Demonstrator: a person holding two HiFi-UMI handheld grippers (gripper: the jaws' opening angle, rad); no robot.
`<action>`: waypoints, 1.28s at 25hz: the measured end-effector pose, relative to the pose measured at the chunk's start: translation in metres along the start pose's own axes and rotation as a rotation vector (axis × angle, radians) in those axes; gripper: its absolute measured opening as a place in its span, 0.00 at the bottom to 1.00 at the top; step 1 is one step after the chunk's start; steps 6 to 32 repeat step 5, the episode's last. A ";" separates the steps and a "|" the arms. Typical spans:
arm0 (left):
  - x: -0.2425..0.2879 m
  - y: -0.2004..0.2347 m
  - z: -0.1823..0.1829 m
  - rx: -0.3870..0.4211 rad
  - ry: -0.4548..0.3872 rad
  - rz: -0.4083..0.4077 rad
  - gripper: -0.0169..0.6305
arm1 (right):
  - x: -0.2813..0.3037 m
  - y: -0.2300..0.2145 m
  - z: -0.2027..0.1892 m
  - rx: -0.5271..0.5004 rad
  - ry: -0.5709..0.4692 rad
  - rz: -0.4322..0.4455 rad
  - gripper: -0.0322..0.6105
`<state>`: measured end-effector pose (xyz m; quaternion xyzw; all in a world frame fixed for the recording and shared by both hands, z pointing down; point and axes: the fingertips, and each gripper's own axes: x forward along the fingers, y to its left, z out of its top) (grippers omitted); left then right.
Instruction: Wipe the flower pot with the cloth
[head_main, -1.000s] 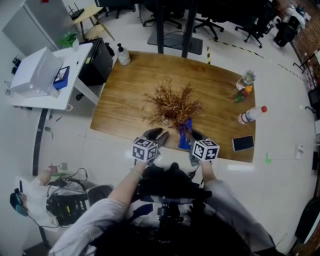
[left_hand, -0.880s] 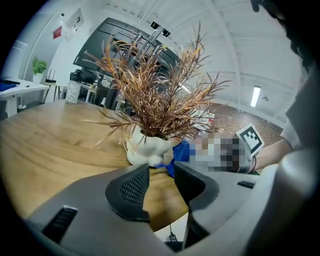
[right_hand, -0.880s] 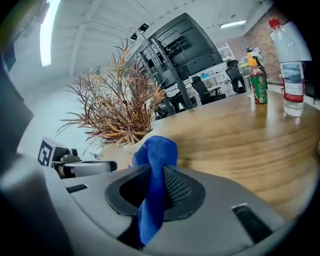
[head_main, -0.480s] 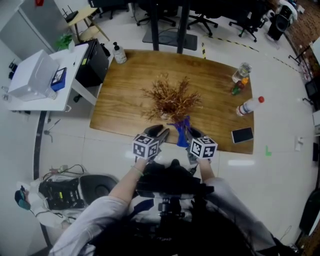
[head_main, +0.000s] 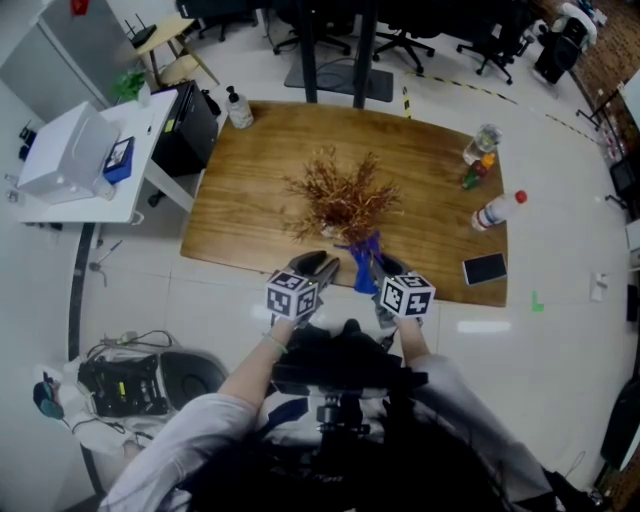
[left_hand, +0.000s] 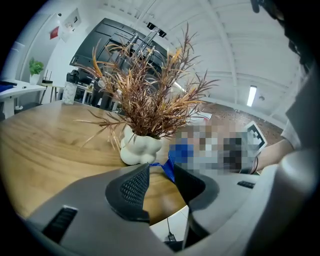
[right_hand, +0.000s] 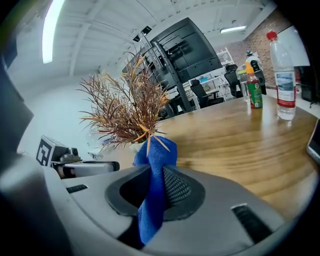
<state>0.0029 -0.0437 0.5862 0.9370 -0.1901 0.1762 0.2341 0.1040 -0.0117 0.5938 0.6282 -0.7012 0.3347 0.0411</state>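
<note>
Vertically, cloth (right_hand: 157, 152) (long axis upright) pinched in right tool (right_hand: 152, 187), left tool (left_hand: 160, 185) spread, facing flower pot (left_hand: 141, 150).

Wooden table (head_main: 250, 180) — smooth, satin grain; flower pot (left_hand: 141, 150) matt white; cloth (right_hand: 152, 185) soft blue fabric.

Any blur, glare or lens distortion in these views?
Head view: evenly lit and sharp, wide-lens warp toward the edges. Left gripper view: strong fisheye, dark corners, a privacy mosaic right of the flower pot; the parted jaws are sharp. Right gripper view: fisheye, ceiling light glaring top left; the cloth in the jaws is sharp.
</note>
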 end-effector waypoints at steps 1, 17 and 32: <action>-0.001 0.000 0.000 -0.002 -0.001 0.001 0.27 | -0.001 0.000 0.000 0.000 -0.001 0.000 0.14; -0.002 -0.002 -0.002 -0.011 -0.007 0.007 0.27 | -0.003 -0.001 -0.001 -0.001 -0.004 -0.003 0.14; -0.002 -0.002 -0.002 -0.011 -0.007 0.007 0.27 | -0.003 -0.001 -0.001 -0.001 -0.004 -0.003 0.14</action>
